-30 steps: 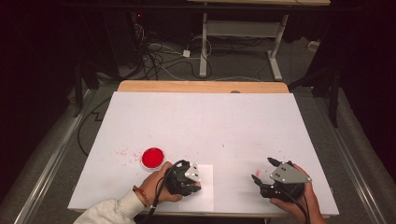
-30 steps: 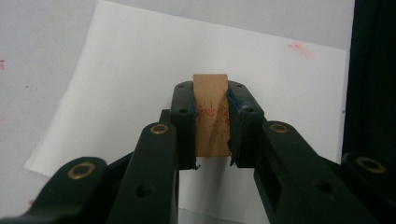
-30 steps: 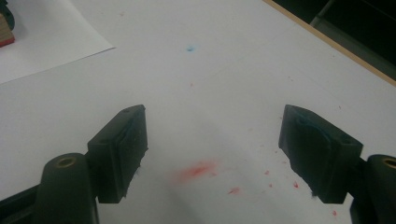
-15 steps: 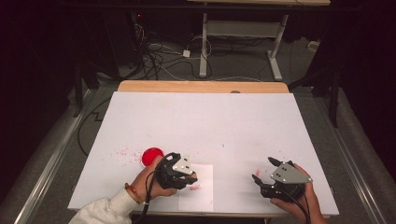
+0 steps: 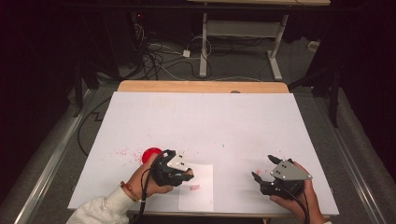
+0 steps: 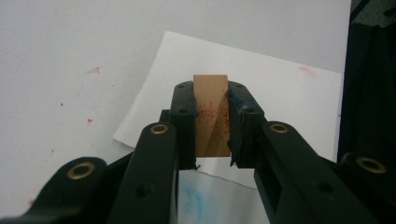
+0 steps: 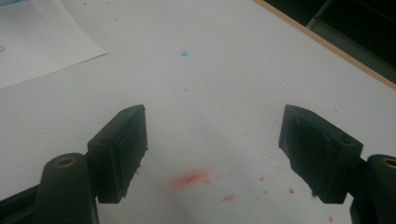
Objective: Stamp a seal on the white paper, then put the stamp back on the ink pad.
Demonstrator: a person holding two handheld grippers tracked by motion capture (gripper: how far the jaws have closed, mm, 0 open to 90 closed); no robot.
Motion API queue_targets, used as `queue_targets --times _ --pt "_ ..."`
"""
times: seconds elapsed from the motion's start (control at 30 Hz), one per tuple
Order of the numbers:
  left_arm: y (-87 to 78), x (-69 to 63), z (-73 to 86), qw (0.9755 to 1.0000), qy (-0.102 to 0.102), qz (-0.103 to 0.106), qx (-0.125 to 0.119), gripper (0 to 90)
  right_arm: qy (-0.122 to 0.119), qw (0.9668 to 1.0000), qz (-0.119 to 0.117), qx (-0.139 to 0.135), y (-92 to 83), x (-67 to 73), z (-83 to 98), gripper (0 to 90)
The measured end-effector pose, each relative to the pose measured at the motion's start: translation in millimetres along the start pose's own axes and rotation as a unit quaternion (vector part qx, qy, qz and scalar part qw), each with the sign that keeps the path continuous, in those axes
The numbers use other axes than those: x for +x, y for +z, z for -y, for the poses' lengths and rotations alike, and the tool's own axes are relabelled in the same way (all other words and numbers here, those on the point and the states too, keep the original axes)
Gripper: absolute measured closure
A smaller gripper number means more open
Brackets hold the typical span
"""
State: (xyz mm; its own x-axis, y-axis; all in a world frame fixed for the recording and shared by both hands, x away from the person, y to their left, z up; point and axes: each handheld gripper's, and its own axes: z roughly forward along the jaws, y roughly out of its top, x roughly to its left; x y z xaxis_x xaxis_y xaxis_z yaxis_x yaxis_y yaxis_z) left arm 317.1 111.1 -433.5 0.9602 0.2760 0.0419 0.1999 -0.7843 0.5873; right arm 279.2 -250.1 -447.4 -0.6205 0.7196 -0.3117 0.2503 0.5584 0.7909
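Stamp (image 6: 211, 114), wooden, red-smeared, pinched between left gripper (image 5: 171, 167) fingers, now over paper (image 5: 201, 192) at surface (image 5: 210, 121) front edge. Second ago left gripper sat lower, nearer person; since then shifted up and left toward red pad (image 5: 149, 154), hand turned. Red mark (image 5: 194, 187) on paper: likely print made, re-inking probably next. Right gripper (image 5: 275, 175) unmoved at front right, fingers spread, empty, over red smudges.
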Motion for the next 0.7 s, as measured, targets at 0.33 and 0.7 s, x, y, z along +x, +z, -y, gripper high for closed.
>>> queue_targets --times 0.33,0.7 --pt "-8.7 2.4 3.8 0.9999 -0.003 -0.010 -0.002 73.4 0.000 1.0000 0.002 -0.001 -1.5 0.6 -0.3 23.7" --pt "-18.6 7.7 10.5 0.9996 -0.016 -0.024 -0.007 73.4 -0.005 1.0000 -0.003 -0.003 1.7 1.5 -2.8 23.7"
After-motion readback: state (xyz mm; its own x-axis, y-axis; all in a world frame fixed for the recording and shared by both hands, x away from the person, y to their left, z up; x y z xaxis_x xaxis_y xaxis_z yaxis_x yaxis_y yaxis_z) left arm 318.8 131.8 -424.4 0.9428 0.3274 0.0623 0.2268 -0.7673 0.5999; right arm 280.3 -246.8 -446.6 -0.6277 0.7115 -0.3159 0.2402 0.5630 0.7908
